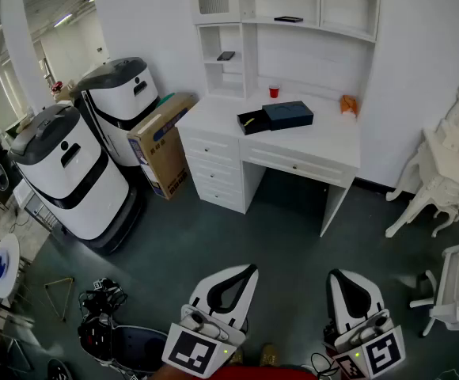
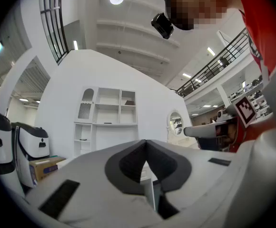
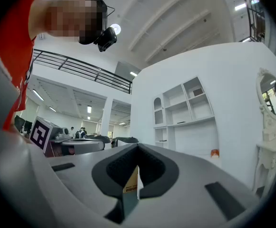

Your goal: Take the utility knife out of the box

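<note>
Far across the room, a dark blue box lies on the white desk. Beside it is its open black tray, with a small yellow item inside that is too small to identify. Both grippers are low at the bottom of the head view, far from the desk. My left gripper is shut with nothing in it. My right gripper also has its jaws together and holds nothing. Both point toward the desk and its shelf unit.
Two white-and-black robots and a cardboard box stand left of the desk. A white ornate dressing table and chair are on the right. A red cup and an orange object sit on the desk. Cables lie on the dark floor.
</note>
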Available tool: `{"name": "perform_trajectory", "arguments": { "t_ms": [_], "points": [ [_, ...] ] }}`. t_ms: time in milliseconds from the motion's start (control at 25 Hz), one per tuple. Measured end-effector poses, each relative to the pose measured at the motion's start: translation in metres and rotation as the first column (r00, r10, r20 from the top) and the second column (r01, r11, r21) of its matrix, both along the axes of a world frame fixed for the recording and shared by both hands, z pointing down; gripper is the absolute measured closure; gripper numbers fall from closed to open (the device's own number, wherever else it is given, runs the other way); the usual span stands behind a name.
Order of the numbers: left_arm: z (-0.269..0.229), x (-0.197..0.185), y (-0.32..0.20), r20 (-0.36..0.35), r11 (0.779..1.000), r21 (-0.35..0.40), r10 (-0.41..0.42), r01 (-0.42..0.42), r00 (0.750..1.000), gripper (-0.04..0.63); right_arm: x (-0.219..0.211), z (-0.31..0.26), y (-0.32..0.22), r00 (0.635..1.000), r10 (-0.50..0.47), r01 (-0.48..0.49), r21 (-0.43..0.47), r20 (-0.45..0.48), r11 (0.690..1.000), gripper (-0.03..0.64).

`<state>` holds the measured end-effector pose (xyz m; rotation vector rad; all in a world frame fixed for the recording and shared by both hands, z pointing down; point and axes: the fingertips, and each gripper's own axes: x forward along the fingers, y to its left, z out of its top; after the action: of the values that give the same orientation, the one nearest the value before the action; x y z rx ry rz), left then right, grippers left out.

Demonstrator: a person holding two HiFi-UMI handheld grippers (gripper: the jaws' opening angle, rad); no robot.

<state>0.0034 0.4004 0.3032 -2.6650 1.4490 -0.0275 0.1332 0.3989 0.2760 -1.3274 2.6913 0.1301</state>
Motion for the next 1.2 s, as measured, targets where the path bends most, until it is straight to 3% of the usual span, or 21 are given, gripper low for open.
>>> {"name": "perform_trajectory", "arguments": {
  "t_ms": [640, 1200],
  "points": [
    [-0.001, 0.003, -0.006, 0.002, 1.0, 0.01, -0.017, 0.017, 1.0, 0.555, 0.005, 0.003, -0.006, 1.0, -0.016, 0.016, -0.009, 0.014, 1.0, 0.627],
    [-0.007, 0.015, -0.035, -0.013, 0.993, 0.026, -0.115, 0.115, 0.993, 0.555, 0.029, 0.003, -0.039, 0.996, -0.086, 0.087, -0.004, 0.023, 0.996, 0.626]
  ]
}}
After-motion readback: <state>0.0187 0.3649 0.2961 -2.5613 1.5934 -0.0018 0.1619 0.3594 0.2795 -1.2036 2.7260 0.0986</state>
